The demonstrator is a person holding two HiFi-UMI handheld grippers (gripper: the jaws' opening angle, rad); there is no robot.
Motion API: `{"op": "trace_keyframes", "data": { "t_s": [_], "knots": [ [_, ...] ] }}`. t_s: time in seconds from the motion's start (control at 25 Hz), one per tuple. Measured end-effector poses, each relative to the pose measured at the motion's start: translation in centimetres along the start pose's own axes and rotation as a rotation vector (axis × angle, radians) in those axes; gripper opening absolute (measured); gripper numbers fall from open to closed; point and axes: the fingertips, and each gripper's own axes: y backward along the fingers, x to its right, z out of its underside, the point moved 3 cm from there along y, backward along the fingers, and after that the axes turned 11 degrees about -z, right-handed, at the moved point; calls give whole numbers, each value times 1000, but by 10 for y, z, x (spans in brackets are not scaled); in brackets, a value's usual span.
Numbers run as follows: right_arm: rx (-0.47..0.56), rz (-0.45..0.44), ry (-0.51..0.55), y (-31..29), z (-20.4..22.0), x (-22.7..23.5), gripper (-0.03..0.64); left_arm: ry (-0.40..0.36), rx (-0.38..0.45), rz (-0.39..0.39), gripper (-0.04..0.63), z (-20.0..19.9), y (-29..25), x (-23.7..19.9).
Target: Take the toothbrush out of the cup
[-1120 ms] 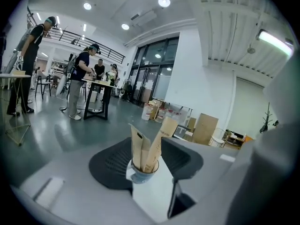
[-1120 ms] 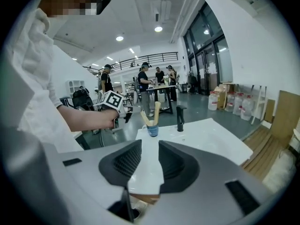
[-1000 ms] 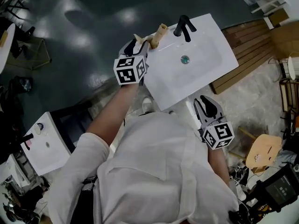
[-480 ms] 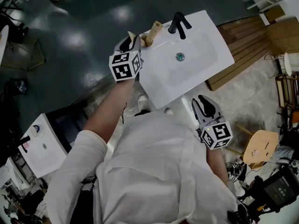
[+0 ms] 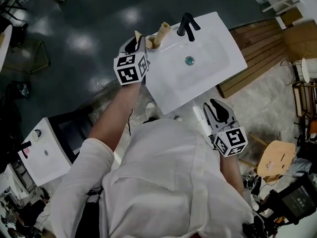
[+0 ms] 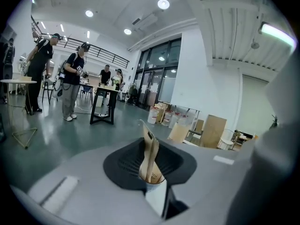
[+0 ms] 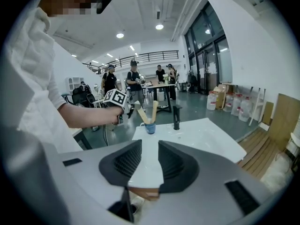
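Note:
A blue cup (image 7: 150, 127) stands on the back left corner of the white sink top (image 5: 208, 66). Two wooden toothbrushes stick up out of it. My left gripper (image 5: 138, 39) is at the cup, its jaws having just been closing. In the left gripper view the leaning toothbrush (image 6: 148, 154) stands between the dark pads, which sit against it. The other toothbrush (image 7: 154, 109) stands upright and free. My right gripper (image 5: 216, 106) hangs off the sink's near right edge. It is open, and only the sink's corner shows past its pads (image 7: 171, 165).
A black faucet (image 5: 185, 24) rises just right of the cup, with the drain (image 5: 189, 60) in the basin. Wooden planks (image 5: 260, 46) and a wooden stool (image 5: 275, 160) lie to the right. A second sink (image 5: 42, 152) is at the left. People (image 6: 72, 86) stand far behind.
My left gripper has stayed at the cup and its fingers have drawn in around the leaning toothbrush. The right gripper has kept still.

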Motion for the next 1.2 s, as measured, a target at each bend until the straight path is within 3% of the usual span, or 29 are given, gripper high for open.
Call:
{"op": "trace_keyframes", "data": {
  "t_s": [0.8,1.2],
  "knots": [
    [35,-94,10,19,13,8,97,-15,156,-43,55,-53,63,9],
    [46,-172,34,29,18,12,97,-19,205,-49,54,-67,125,23]
  ]
}}
